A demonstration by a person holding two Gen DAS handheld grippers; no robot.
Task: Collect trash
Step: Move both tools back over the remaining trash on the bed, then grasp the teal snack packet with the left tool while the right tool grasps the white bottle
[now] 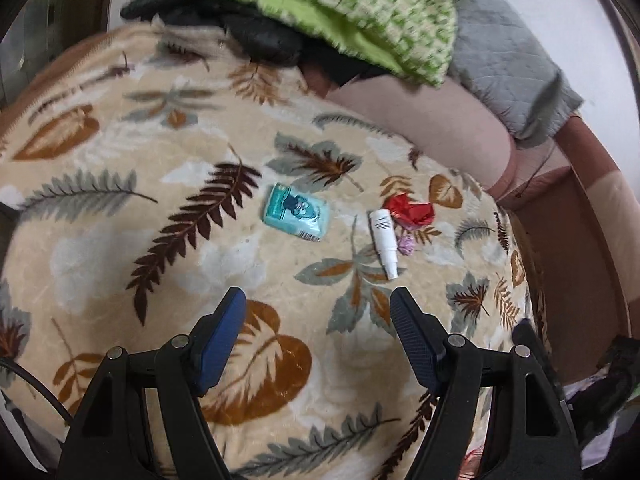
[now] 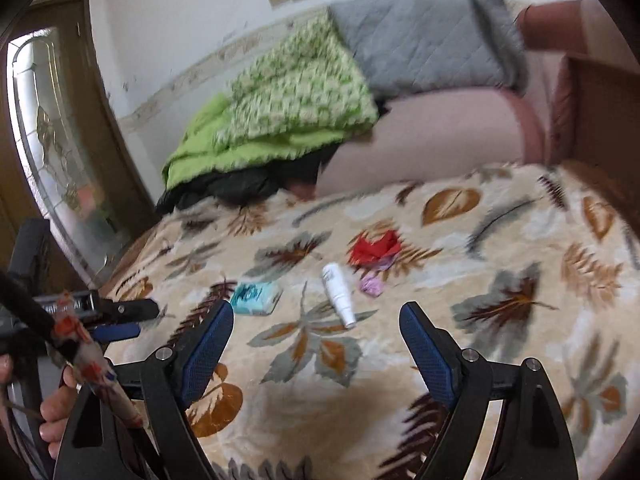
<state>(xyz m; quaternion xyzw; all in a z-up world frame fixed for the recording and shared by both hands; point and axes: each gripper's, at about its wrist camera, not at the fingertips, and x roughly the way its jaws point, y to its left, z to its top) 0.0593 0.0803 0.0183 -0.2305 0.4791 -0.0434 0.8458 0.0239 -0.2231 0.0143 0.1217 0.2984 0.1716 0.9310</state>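
Observation:
Trash lies on a leaf-patterned blanket: a teal tissue packet, a white tube, a crumpled red wrapper and a small purple scrap. My left gripper hovers open just short of the packet and tube, nothing between its blue pads. My right gripper is open too, nearest the tube. The left gripper shows at the left edge of the right wrist view.
A green patterned quilt over dark clothing, a grey quilted pad and a pink bolster lie at the bed's head. A wooden glazed door stands left; the brown bed frame runs right. A hand holds a patterned strap.

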